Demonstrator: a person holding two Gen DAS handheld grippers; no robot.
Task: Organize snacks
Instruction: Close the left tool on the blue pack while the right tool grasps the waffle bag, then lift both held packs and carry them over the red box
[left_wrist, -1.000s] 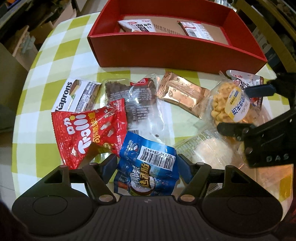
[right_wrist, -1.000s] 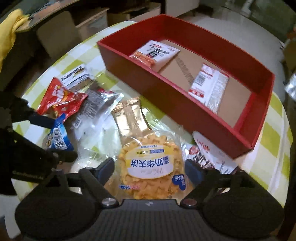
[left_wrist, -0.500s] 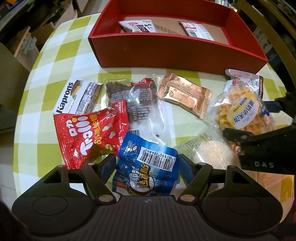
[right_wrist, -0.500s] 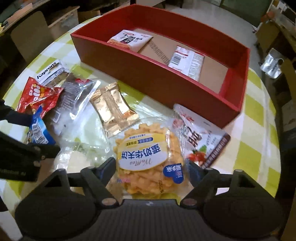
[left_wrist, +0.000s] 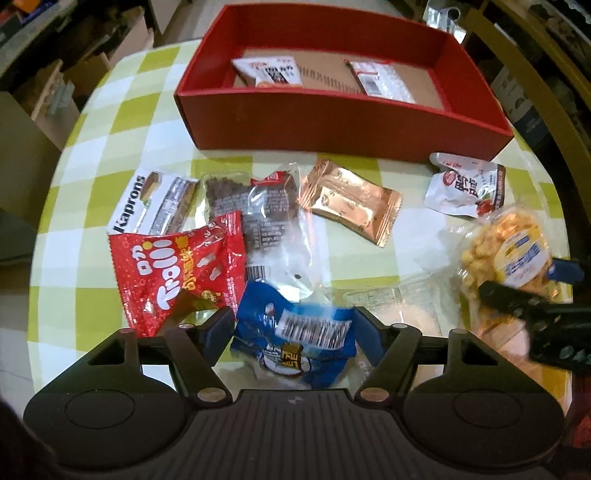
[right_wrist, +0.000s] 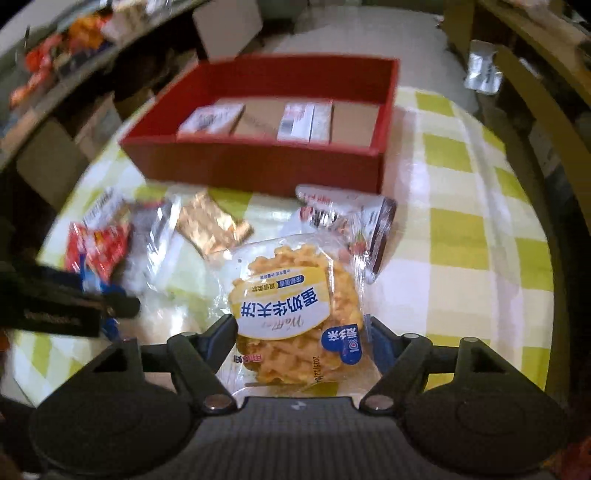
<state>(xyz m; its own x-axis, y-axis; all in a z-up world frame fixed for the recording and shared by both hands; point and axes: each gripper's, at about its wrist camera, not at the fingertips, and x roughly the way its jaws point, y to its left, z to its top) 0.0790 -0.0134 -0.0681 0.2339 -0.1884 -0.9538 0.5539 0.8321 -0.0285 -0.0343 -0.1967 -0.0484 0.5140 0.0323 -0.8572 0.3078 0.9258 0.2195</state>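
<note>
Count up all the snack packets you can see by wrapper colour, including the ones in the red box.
White packets: 4
Clear packets: 3
Red packet: 1
Blue packet: 1
Copper packet: 1
Total: 10

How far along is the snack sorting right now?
Early. Two packets lie in the red box. The right gripper, jaws just closing, holds the yellow waffle pack; the left gripper holds the blue packet. About six packs, like the gold pouch, remain on the table.
</note>
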